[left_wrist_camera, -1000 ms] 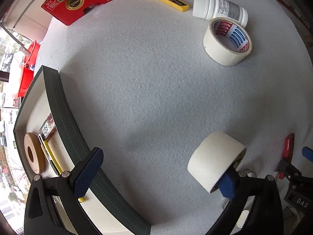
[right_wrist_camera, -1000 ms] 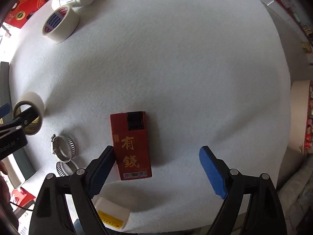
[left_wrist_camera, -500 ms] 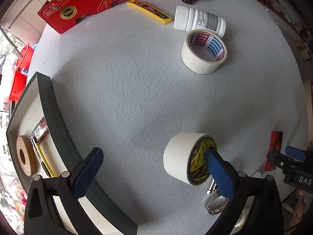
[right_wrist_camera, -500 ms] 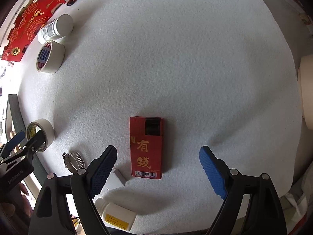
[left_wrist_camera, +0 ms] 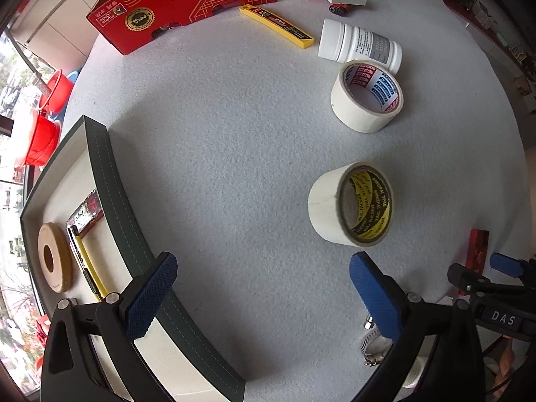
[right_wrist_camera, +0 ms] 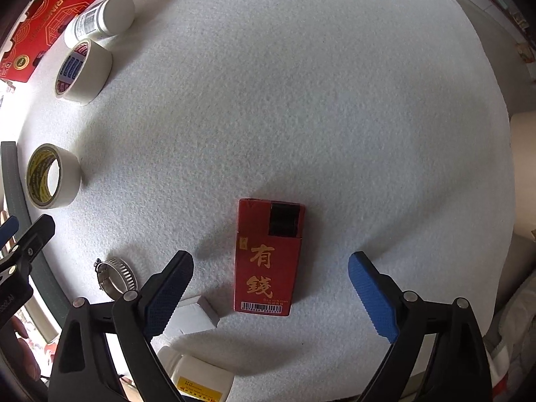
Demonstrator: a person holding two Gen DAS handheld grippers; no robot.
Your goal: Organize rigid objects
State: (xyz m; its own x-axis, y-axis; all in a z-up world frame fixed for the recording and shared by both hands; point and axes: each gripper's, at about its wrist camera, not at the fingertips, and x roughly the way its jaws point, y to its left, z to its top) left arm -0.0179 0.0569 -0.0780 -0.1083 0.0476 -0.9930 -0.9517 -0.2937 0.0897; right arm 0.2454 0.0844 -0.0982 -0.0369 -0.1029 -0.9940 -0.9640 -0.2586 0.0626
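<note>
My left gripper (left_wrist_camera: 264, 288) is open and empty, just behind a white tape roll with a yellow core (left_wrist_camera: 350, 204) that lies on its side on the grey felt table; it also shows in the right wrist view (right_wrist_camera: 52, 176). A dark-rimmed tray (left_wrist_camera: 110, 181) at the left holds a wooden ring (left_wrist_camera: 53, 261), a yellow pen and a small packet. My right gripper (right_wrist_camera: 269, 288) is open, its fingers on either side of a red box with gold characters (right_wrist_camera: 268, 258), not touching it.
A second tape roll (left_wrist_camera: 366, 95), a white bottle (left_wrist_camera: 360, 47), a yellow cutter (left_wrist_camera: 276, 26) and a red carton (left_wrist_camera: 207, 0) lie at the back. A metal hose clamp (right_wrist_camera: 115, 273), a small white box (right_wrist_camera: 192, 315) and a white bottle (right_wrist_camera: 197, 378) lie near the front edge.
My left gripper has let go of the yellow-core tape roll and pulled back; the roll now lies on the table. My right gripper has moved so the red box sits between its fingers.
</note>
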